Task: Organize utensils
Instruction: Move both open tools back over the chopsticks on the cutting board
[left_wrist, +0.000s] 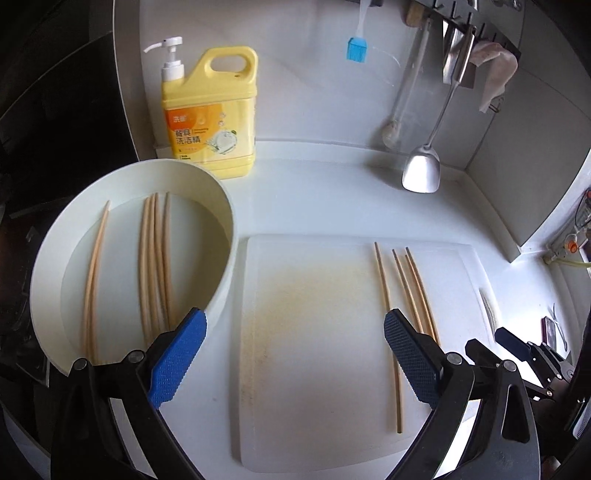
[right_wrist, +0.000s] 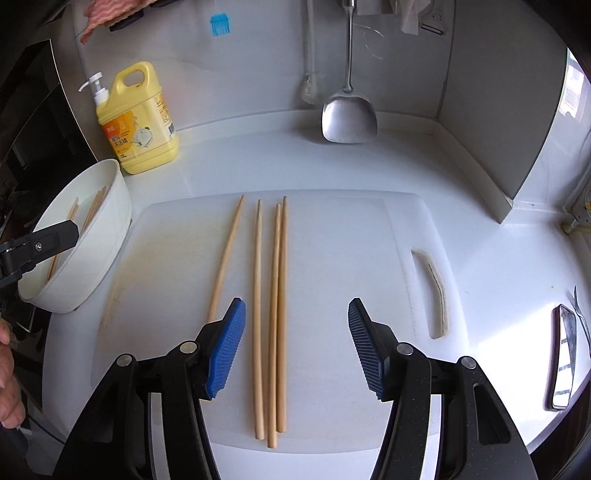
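Note:
Several wooden chopsticks (right_wrist: 275, 314) lie side by side on a white cutting board (right_wrist: 332, 236); they also show in the left wrist view (left_wrist: 410, 291) on the board (left_wrist: 314, 332). More chopsticks (left_wrist: 155, 266) lie in a round white basin (left_wrist: 221, 258) of water at the left, also seen in the right wrist view (right_wrist: 92, 254). My left gripper (left_wrist: 295, 325) is open and empty, over the board's left part beside the basin. My right gripper (right_wrist: 297, 314) is open and empty, just above the near ends of the chopsticks on the board.
A yellow dish-soap bottle (left_wrist: 210, 110) stands behind the basin. A steel spatula (right_wrist: 349, 118), a brush and a blue silicone brush (left_wrist: 356, 48) hang on the back wall. A phone (right_wrist: 563, 354) lies at the right counter edge.

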